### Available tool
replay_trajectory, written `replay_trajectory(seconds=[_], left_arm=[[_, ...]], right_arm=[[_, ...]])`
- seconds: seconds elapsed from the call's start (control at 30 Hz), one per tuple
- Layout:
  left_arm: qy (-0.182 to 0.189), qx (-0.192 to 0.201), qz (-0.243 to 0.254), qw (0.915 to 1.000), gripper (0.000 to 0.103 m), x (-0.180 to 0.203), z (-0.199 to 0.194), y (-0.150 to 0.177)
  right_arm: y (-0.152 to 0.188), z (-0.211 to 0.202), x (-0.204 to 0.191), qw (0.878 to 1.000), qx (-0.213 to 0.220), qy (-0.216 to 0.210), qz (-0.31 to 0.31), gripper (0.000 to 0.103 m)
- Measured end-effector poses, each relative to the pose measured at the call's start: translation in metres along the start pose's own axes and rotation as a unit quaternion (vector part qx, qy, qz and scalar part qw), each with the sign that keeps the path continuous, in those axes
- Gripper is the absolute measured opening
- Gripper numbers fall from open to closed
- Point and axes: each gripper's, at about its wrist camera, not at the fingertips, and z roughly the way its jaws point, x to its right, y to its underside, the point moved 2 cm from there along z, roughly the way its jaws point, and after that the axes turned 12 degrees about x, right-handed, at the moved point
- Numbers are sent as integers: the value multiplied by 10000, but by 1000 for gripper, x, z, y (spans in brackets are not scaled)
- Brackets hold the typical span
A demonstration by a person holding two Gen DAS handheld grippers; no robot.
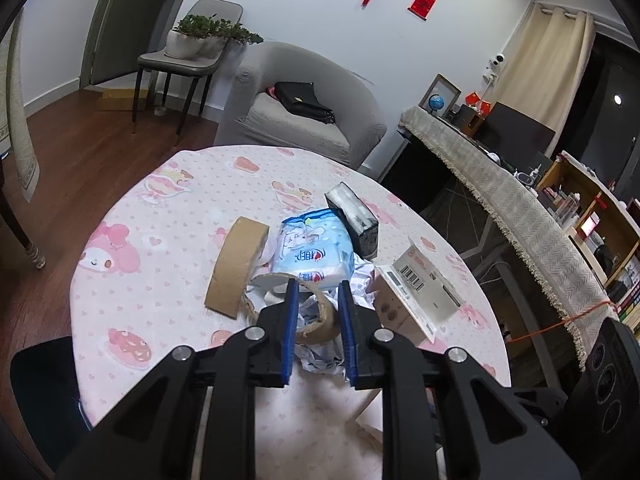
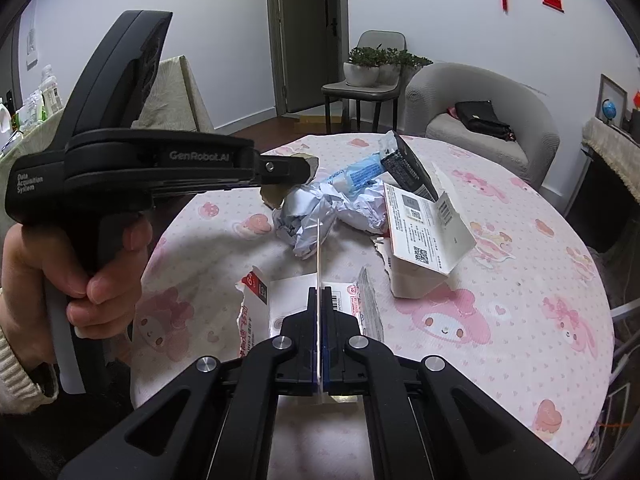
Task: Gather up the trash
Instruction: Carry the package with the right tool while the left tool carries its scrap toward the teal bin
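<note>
A trash pile lies on the round table with the pink cloth [image 1: 152, 240]. My left gripper [image 1: 318, 283] is shut on the wall of a small brown cardboard tape ring [image 1: 320, 330], with one finger inside it and one outside. Crumpled white paper [image 1: 320, 360] lies under the ring. Behind it are a bigger tape roll [image 1: 236, 268], a blue tissue pack [image 1: 312, 252], a grey-black packet [image 1: 356, 216] and a torn barcoded box [image 1: 420, 292]. My right gripper [image 2: 320, 289] is shut on a thin white card [image 2: 319, 248] seen edge-on, above torn red-and-white packaging [image 2: 256, 308].
A person's hand [image 2: 80, 272] holds the left gripper's handle at the table's left edge. Beyond the table stand a grey armchair [image 1: 304, 120] with a black bag and a chair with potted plants [image 1: 192, 52]. A cloth-covered sideboard [image 1: 500, 192] runs along the right.
</note>
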Motion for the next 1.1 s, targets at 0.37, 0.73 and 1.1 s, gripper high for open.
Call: replay_trajectory(seconds=[0.37,0.73,1.1], left_arm=[[199,289,58,9994,15,-8,-27,-15],[-39,546,527,9971,15,-33,-61,-30],[-467,535,795,9943,15,-81,-88,-30]], right_arm=[[-16,4,-19,9997,131,-212,56,1],[-47,-8,-29,9984,508,225,-55,1],[-72,2,-46,9958,884,-55,234,1]])
